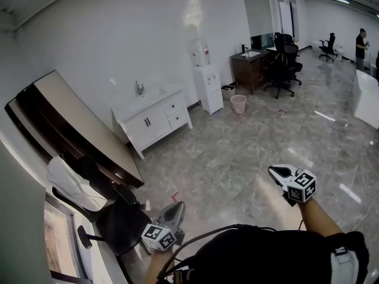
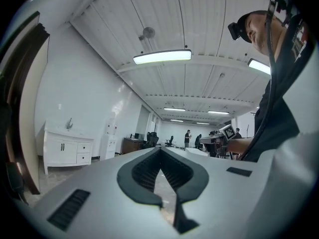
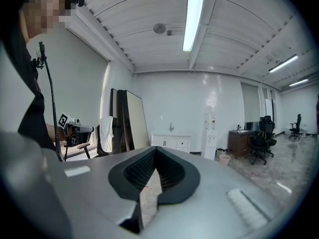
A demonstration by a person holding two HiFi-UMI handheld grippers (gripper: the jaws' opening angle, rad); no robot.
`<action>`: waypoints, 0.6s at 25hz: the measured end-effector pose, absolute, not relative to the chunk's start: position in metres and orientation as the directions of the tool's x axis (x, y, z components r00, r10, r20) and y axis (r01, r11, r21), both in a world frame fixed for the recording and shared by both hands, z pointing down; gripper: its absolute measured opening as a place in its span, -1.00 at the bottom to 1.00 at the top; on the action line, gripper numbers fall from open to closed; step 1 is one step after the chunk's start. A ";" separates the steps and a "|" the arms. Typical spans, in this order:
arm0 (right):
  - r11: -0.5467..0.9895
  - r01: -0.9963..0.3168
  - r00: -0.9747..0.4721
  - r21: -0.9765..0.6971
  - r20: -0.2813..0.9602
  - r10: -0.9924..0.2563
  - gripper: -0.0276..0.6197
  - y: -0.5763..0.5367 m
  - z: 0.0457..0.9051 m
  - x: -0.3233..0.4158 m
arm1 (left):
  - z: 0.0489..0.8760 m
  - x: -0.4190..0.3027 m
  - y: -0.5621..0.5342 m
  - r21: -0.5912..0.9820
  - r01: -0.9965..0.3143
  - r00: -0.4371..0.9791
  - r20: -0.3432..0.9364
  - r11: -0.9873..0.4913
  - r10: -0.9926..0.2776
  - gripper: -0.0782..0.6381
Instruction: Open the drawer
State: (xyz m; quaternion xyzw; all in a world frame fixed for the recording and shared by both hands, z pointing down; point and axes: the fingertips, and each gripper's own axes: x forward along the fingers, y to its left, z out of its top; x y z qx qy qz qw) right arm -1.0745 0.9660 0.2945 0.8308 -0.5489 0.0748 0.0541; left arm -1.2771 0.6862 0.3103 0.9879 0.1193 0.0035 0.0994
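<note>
Fingers (image 2: pixel 139 172), both pairs, closed, empty; drawer (image 1: pixel 176 106) in white cabinet (image 1: pixel 144 124) well apart.

Bright, even light from ceiling strip lights (image 3: pixel 193 16), glare patch on the white wall (image 1: pixel 192 10), sheen streaks on the polished floor (image 1: pixel 323 116), soft shadows, strong fisheye bending, black vignetted corners in both gripper views, slight overall softness

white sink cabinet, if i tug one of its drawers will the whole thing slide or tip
Probably not. The white sink cabinet is wide and low, with a faucet on top, so it is likely plumbed in and stable. The floor looks glossy, so a hard jerk might make its legs skid slightly.
</note>
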 end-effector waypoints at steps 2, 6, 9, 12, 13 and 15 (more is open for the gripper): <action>-0.392 -0.920 0.387 0.010 0.190 -0.902 -0.92 0.974 0.296 -1.053 | 0.310 -1.255 0.696 0.200 0.239 0.970 -0.018 -0.950 0.240 -0.78; -0.405 -0.914 0.395 -0.010 0.200 -0.897 -0.92 0.993 0.310 -1.024 | 0.323 -1.219 0.719 0.211 0.269 0.962 -0.008 -0.940 0.274 -0.78; -0.415 -0.910 0.404 -0.009 0.208 -0.891 -0.92 0.997 0.318 -1.009 | 0.328 -1.197 0.719 0.203 0.284 0.956 0.012 -0.937 0.292 -0.78; -0.431 -0.902 0.418 -0.017 0.212 -0.883 -0.92 0.985 0.314 -0.981 | 0.322 -1.168 0.700 0.212 0.285 0.957 0.001 -0.935 0.292 -0.78; -0.434 -0.901 0.420 -0.019 0.214 -0.882 -0.92 0.979 0.312 -0.972 | 0.320 -1.159 0.694 0.215 0.287 0.956 -0.002 -0.934 0.293 -0.78; -0.432 -0.902 0.419 -0.012 0.220 -0.881 -0.92 0.966 0.312 -0.960 | 0.321 -1.144 0.681 0.216 0.293 0.954 -0.005 -0.932 0.299 -0.78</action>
